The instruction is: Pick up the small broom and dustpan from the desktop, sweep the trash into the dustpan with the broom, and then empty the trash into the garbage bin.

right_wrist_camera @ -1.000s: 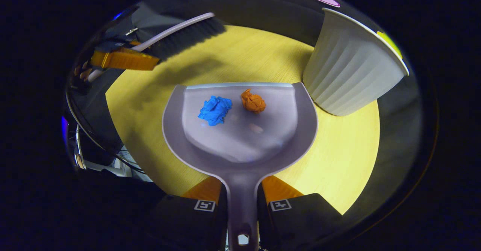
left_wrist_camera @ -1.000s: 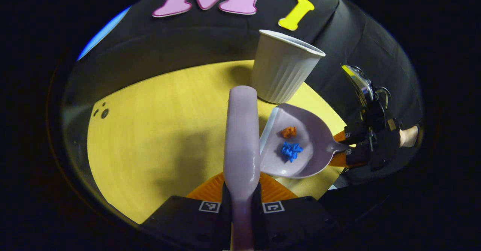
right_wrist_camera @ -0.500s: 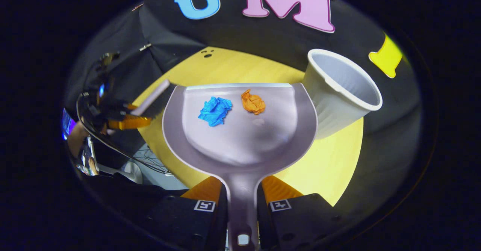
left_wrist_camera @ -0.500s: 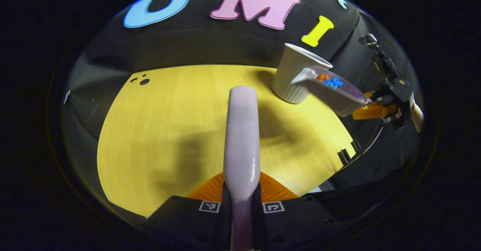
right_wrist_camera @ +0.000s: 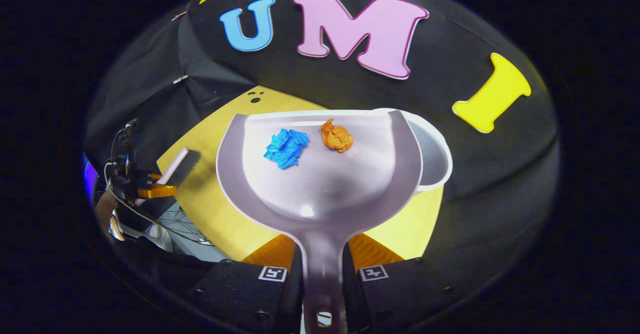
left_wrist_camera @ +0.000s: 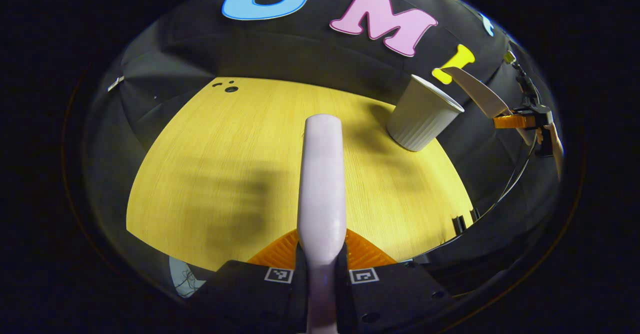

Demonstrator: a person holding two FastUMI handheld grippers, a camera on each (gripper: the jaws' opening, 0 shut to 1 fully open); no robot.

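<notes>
My right gripper (right_wrist_camera: 322, 274) pinches the dustpan (right_wrist_camera: 320, 174) handle, pan level above the bin (right_wrist_camera: 435, 154) so the scraps (right_wrist_camera: 286, 146) stay put. Left gripper (left_wrist_camera: 321, 274) clamps the broom (left_wrist_camera: 322, 184), parked clear.

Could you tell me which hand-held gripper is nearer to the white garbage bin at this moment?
The right hand-held gripper: its dustpan overlaps the garbage bin. The left hand-held gripper, holding the broom, sits back across the desk.

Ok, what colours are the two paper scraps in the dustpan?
One scrap is blue, the other orange; the right gripper view shows them best, lying in the dustpan.
</notes>
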